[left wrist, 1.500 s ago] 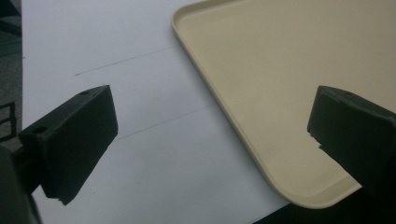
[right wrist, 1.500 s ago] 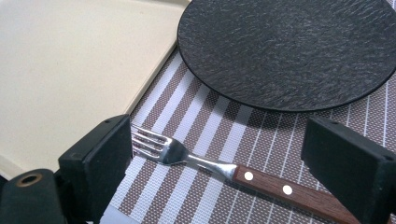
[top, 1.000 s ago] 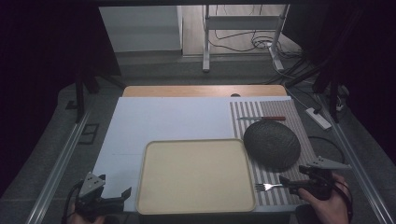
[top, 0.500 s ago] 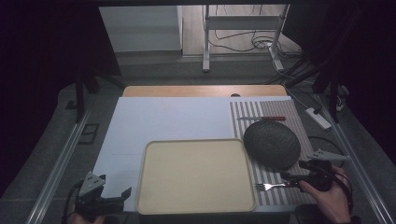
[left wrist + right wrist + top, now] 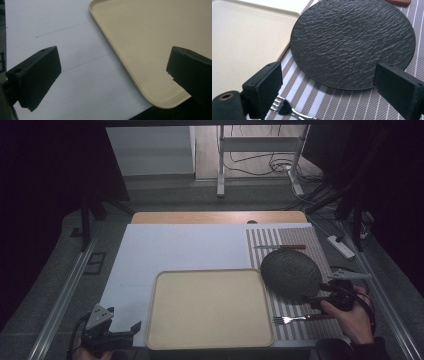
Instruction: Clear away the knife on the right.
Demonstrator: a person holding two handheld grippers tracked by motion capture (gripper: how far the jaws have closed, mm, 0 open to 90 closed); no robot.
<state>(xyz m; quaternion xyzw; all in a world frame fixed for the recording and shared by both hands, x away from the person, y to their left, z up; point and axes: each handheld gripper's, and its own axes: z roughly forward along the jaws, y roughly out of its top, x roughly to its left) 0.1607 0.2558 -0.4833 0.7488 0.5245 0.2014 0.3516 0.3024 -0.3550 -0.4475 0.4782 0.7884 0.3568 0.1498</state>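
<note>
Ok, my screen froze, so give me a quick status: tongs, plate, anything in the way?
Right tongs open, at near edge of black plate. Left tongs open, idle by tray. Plate flat on striped mat, untouched. Fork beside right tongs.

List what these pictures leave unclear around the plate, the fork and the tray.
- Fork: in the right gripper view its handle is cut off by the bottom edge, and a jaw covers some of the tines.
- Black plate: top rim cut off in that view.
- Knife: too small in the high view to tell its blade.
- Tray: far side cut off in the left gripper view.
</note>
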